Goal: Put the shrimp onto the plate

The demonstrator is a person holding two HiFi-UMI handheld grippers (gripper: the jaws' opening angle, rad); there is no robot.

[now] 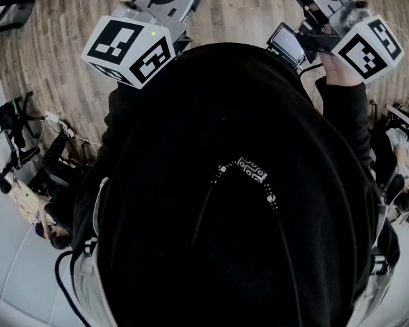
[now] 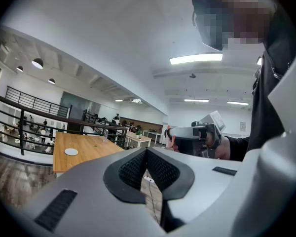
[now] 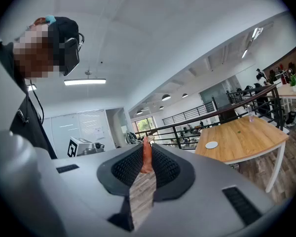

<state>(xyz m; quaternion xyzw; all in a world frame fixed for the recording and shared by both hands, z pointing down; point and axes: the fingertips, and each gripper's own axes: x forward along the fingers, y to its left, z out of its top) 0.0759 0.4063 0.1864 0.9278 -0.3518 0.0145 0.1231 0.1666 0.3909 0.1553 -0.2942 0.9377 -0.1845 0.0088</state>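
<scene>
My right claw (image 3: 147,148) pinches the shrimp (image 3: 146,157) lengthwise, my left claw (image 2: 146,154) is pressed together, and the plate (image 3: 211,144) lies well off rightward on the tabletop (image 3: 249,135).

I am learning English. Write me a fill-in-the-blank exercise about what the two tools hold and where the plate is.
The right tool is shut on an orange ____.
The left tool is shut and holds ____.
On the wooden table lies a white ____.
Missing words: shrimp; nothing; plate.
</scene>
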